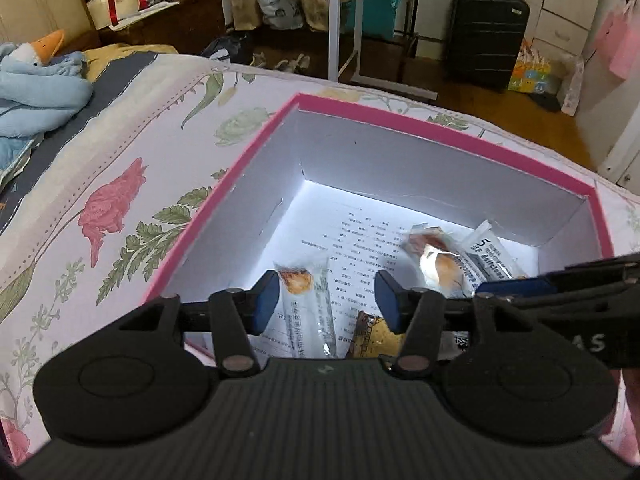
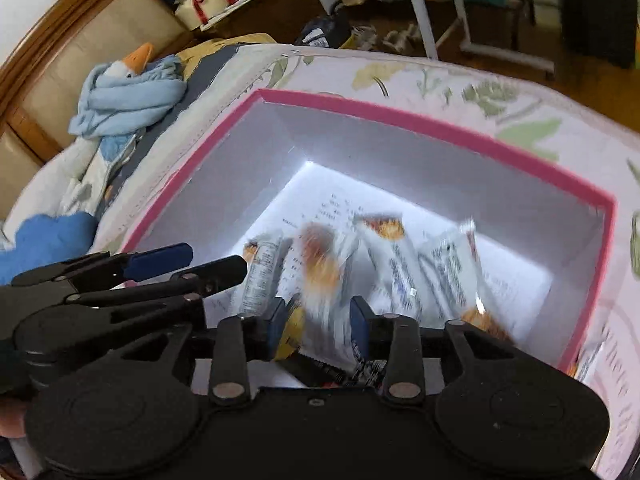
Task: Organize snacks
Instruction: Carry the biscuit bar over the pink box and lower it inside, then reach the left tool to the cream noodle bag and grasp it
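Your left gripper (image 1: 326,300) hovers over pink-rimmed box (image 1: 440,130) on floral bedspread (image 1: 120,184), jaws spread wide, holding nothing. Below it, long white snack bar (image 1: 316,312) lies on printed paper (image 1: 360,236) lining box floor, near box's near-left wall; clear-wrapped pastry (image 1: 434,260) and white sachet (image 1: 494,258) sit toward box's right wall.

Your right gripper (image 2: 318,326) sits low inside box, jaws partly open. Blurred snack packet (image 2: 324,264) shows between them; grip on it cannot be told. More white packets (image 2: 440,272) lie toward box's right wall. Blue goose plush (image 2: 128,92) lies at bedspread's far-left edge.
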A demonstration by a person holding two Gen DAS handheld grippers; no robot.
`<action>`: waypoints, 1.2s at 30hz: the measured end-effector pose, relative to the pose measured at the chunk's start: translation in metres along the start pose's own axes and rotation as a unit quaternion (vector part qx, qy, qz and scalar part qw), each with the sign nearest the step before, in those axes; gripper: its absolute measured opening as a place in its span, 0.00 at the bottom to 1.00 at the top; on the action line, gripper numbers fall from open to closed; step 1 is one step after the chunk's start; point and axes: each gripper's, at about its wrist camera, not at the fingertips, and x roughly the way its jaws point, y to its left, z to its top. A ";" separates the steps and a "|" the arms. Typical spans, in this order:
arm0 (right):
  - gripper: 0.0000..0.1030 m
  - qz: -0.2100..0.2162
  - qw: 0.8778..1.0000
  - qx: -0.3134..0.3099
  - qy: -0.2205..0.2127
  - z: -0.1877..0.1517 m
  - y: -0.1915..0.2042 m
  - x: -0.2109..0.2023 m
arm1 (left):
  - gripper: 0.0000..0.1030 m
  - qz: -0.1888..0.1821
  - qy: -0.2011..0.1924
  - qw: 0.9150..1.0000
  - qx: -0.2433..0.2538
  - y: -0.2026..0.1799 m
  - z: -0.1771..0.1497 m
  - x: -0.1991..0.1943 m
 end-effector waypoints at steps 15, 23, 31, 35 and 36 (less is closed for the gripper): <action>0.49 -0.102 0.992 -0.025 -0.065 -0.067 0.025 -0.179 | 0.54 -0.066 -0.047 0.995 0.053 -0.008 -0.017 -0.115; 0.52 -0.139 0.983 -0.029 -0.115 -0.115 0.020 -0.262 | 0.59 -0.131 -0.041 0.986 0.094 -0.024 -0.023 -0.173; 0.61 -0.147 0.974 -0.001 -0.171 -0.157 -0.004 -0.306 | 0.62 -0.216 0.009 0.970 0.116 -0.072 -0.040 -0.185; 0.64 -0.170 0.968 0.049 -0.180 -0.166 -0.036 -0.313 | 0.69 -0.241 0.023 0.962 0.126 -0.108 -0.049 -0.182; 0.69 -0.179 0.965 0.061 -0.183 -0.168 -0.044 -0.313 | 0.70 -0.245 0.022 0.960 0.131 -0.117 -0.051 -0.181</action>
